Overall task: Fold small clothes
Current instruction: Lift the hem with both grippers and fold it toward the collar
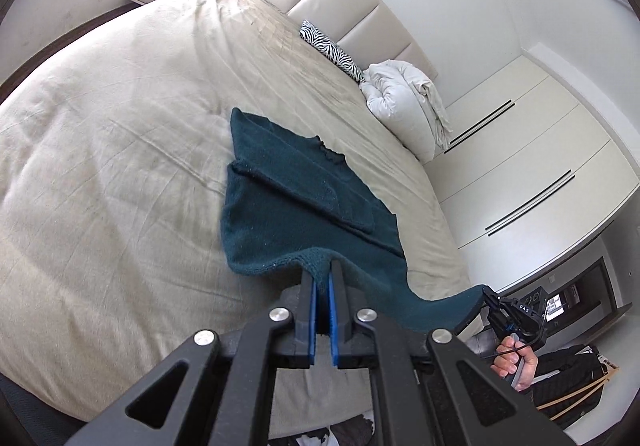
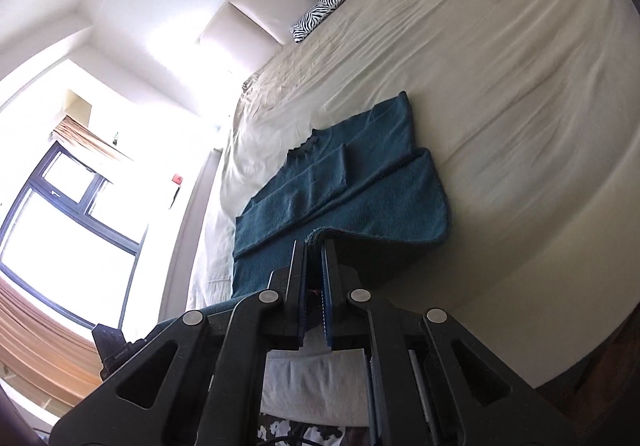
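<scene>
Beige bedding covers the bed (image 1: 120, 133), which carries a teal sweater (image 1: 288, 197) near its lower edge. Left gripper (image 1: 323, 278): jaws closed on the sweater's hem. Right gripper (image 2: 314, 246): jaws closed on the same hem, farther along. The hem is raised off the bed between both grips, and the rest lies flat. The sweater's long axis runs away from the jaws, neckline toward the padded headboard (image 1: 360, 1). Both sleeves are folded across the body. A zebra-print pillow (image 1: 328, 45) and a bundled white duvet (image 1: 396, 97) lie well apart, at the headboard.
</scene>
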Motion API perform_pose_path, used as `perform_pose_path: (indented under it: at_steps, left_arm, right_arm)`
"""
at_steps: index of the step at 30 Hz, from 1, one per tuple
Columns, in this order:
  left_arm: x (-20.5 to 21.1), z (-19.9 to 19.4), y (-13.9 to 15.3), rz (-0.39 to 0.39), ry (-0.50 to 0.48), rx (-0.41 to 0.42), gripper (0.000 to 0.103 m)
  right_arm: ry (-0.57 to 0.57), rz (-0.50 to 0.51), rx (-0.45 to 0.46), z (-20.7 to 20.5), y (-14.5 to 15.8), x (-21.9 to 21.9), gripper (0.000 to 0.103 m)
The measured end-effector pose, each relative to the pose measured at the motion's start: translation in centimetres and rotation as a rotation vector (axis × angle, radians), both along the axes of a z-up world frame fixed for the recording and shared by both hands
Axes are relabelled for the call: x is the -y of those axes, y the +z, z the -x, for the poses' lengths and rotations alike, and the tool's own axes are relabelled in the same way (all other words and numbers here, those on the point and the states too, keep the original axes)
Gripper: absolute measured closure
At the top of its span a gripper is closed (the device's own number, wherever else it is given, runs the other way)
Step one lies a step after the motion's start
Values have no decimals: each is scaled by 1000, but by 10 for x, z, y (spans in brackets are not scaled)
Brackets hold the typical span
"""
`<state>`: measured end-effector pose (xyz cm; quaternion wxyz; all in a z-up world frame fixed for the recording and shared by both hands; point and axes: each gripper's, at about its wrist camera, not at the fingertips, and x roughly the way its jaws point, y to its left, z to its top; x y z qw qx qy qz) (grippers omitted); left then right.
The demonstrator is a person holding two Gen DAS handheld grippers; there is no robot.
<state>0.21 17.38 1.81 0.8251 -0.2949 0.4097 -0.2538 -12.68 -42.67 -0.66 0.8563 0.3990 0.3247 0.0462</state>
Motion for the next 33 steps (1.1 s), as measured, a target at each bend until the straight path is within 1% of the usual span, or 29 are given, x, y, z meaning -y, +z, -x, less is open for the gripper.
perform_pose_path:
  at_steps: [4, 8, 12, 16, 19, 27, 33]
  left_arm:
    - [1, -23, 5, 24, 24, 2, 98]
    - [8, -49, 14, 23, 40, 24, 98]
    - [15, -80, 17, 26, 57, 29, 98]
    - [22, -112, 17, 16, 69, 28, 98]
    - [28, -137, 13, 8, 78, 17, 98]
    - [45, -201, -8, -36, 94, -18, 98]
    - [52, -243, -27, -40, 112, -57, 98]
  right_arm:
    - [-30, 5, 31, -25, 12, 15, 98]
    - [-50, 12, 51, -54, 19, 30, 98]
    - [-64, 30, 52, -86, 21, 38, 98]
    - [-75, 60, 36, -124, 17, 45, 98]
    - [-86, 84, 15, -154, 10, 51, 98]
    - [-99, 152, -66, -231, -26, 58, 98]
    - [-125, 145, -109, -274, -54, 65, 98]
